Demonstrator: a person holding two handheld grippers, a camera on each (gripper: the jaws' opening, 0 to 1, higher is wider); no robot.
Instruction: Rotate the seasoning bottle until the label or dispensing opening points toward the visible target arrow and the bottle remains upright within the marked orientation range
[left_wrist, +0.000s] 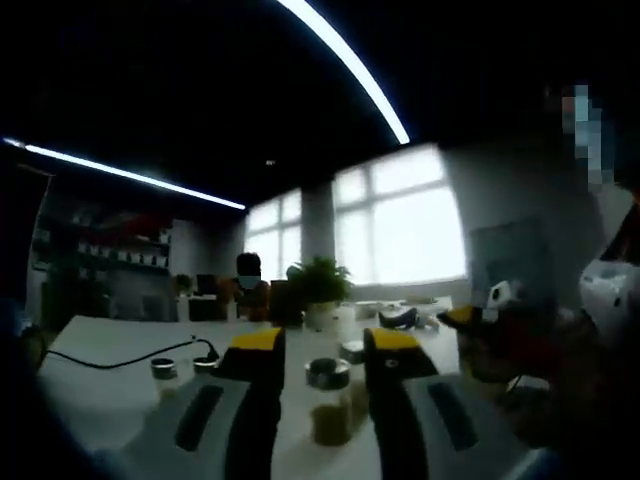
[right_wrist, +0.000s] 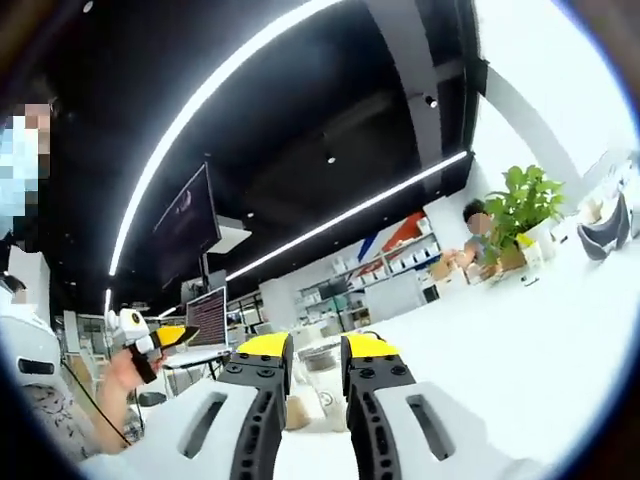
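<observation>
Your left gripper (left_wrist: 318, 345) has released jaws straddling the seasoning bottle (left_wrist: 329, 402). Close squarely, keep it upright; the right gripper (right_wrist: 316, 350), beside it, probably grips nothing

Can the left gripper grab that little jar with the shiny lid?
Probably yes. The seasoning bottle stands upright on the white table, right between the left gripper's open jaws, with nothing in front of it.

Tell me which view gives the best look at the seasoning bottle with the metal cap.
The left gripper view. The seasoning bottle stands upright on the white table, seen between the left gripper's open jaws, cap and contents visible. In the right gripper view, the right gripper has an indistinct object between its jaws; I can't tell if it's the bottle.
</observation>
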